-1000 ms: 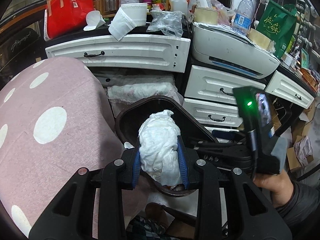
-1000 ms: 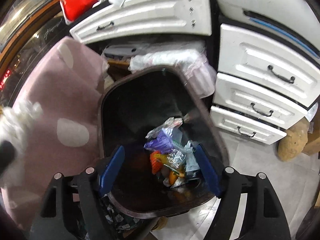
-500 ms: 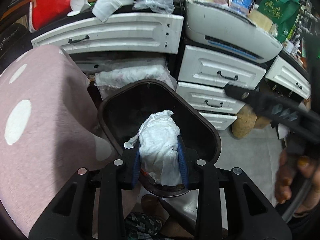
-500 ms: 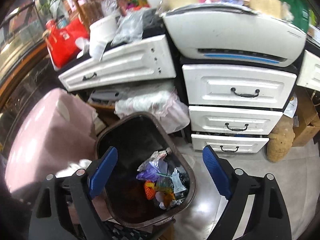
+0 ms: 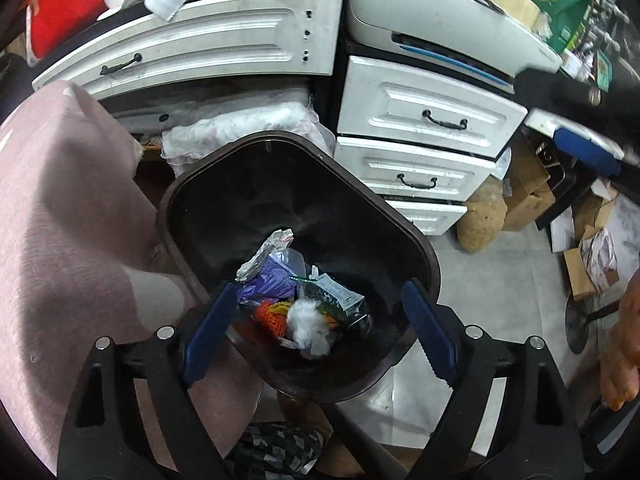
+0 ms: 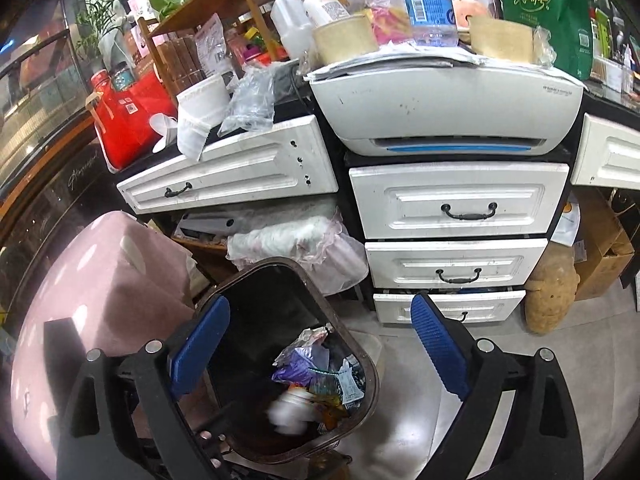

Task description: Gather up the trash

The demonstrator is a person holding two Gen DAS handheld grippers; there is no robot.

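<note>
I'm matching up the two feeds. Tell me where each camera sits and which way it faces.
Left wrist: on the left claw, tipped steeply down into the trash bin; open blue pads frame the white wad; a hand at right.
Right wrist: on the right claw, farther back, facing the drawers; empty pads.
Shared: bin, drawers, printer.

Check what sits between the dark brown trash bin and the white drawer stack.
A white plastic-wrapped bundle fills part of that gap behind the bin, clearest in the right wrist view.
</note>
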